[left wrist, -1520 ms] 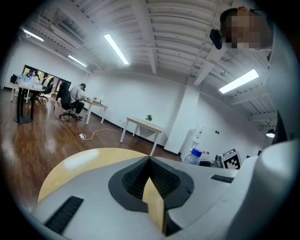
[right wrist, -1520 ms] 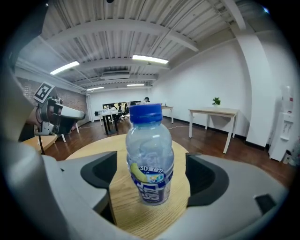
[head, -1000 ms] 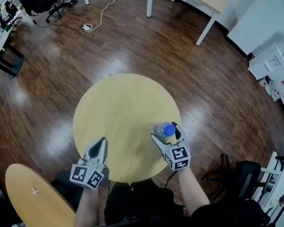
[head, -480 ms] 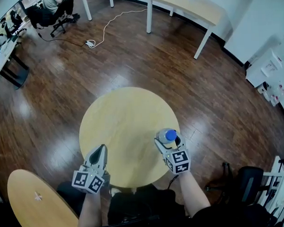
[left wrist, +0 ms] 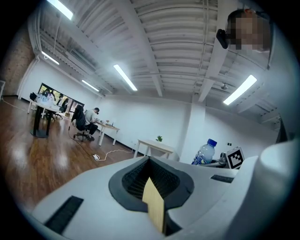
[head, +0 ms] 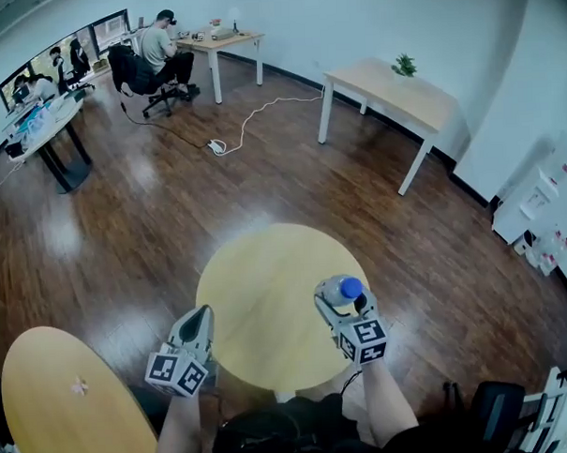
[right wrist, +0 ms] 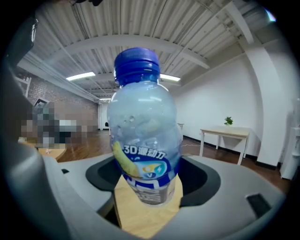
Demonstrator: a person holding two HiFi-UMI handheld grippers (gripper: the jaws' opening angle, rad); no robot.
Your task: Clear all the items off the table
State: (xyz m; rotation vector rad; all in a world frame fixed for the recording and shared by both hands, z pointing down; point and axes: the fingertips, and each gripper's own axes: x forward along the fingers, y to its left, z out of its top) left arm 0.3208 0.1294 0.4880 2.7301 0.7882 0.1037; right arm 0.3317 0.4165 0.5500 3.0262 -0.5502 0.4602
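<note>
A clear plastic bottle (head: 335, 286) with a blue cap and a blue label stands upright between the jaws of my right gripper (head: 343, 301), over the near right edge of the round wooden table (head: 267, 287). Those jaws have just closed and their pads press on it. In the right gripper view the bottle (right wrist: 143, 140) fills the middle, with the tabletop showing below its base. My left gripper (head: 201, 315) hangs at the table's near left edge, jaws together and nothing in them. The left gripper view also shows the bottle (left wrist: 205, 152) off to the right.
A second round table (head: 57, 400) lies at the lower left. A rectangular table (head: 395, 89) with a small plant stands at the back right. A person sits at a desk (head: 154, 48) far back. A white cable and power strip (head: 216, 146) lie on the wooden floor.
Both grippers have risen, and the right one has lifted the bottle off the tabletop. The head view has tilted up, so more of the room shows.
</note>
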